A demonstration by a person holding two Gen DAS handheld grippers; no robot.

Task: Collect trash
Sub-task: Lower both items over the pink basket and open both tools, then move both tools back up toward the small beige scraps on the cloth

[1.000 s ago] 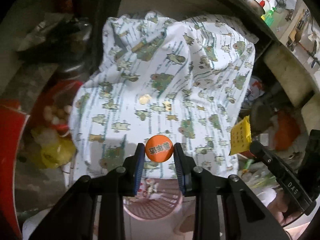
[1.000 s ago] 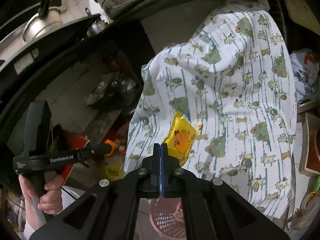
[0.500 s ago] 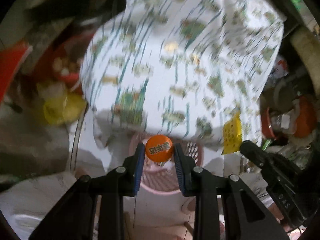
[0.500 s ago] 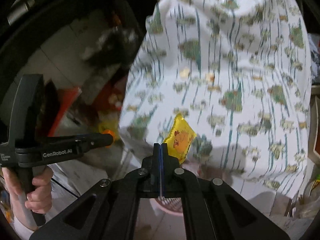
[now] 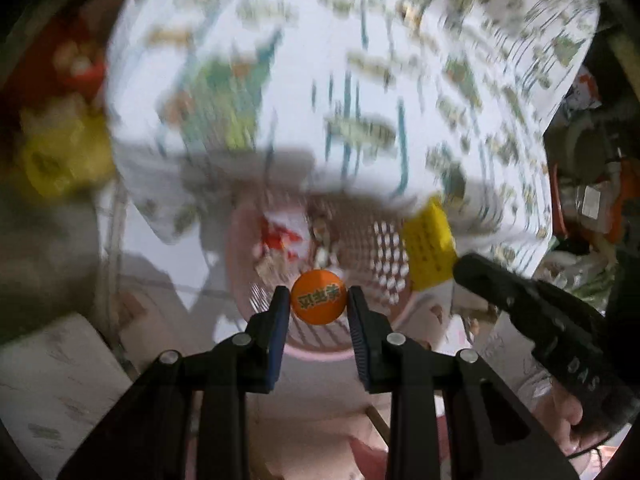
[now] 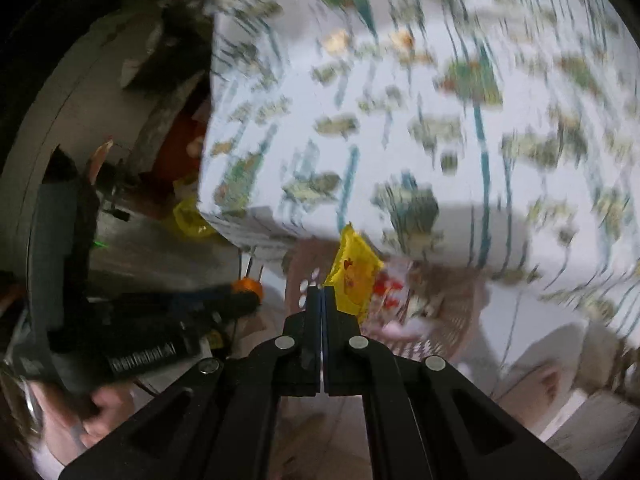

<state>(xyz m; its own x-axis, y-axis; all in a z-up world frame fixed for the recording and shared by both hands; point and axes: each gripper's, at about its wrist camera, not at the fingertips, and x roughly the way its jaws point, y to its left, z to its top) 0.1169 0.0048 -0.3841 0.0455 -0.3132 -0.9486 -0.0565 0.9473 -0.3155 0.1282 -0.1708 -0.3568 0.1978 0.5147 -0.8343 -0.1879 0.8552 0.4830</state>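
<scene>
My left gripper (image 5: pixel 319 300) is shut on an orange bottle cap (image 5: pixel 318 297) with printed characters and holds it above a pink perforated basket (image 5: pixel 384 264) on the floor. My right gripper (image 6: pixel 321 294) is shut on a yellow snack packet (image 6: pixel 354 276) and holds it over the same basket (image 6: pixel 452 312). The packet also shows in the left wrist view (image 5: pixel 428 252), at the tip of the other gripper. The basket holds a red and white wrapper (image 5: pixel 280 236) and other scraps.
A table with a white patterned cloth (image 5: pixel 360 80) hangs above the basket; two small crumbs (image 6: pixel 336 40) lie on it. Red and yellow bags (image 5: pixel 60 152) sit to the left, clutter (image 5: pixel 592 200) to the right. A pale box (image 5: pixel 52 380) stands at the lower left.
Both grippers have come back off the tabletop and tipped down toward the floor, each keeping its item. The pink basket now lies right under them. The views are blurred by motion.
</scene>
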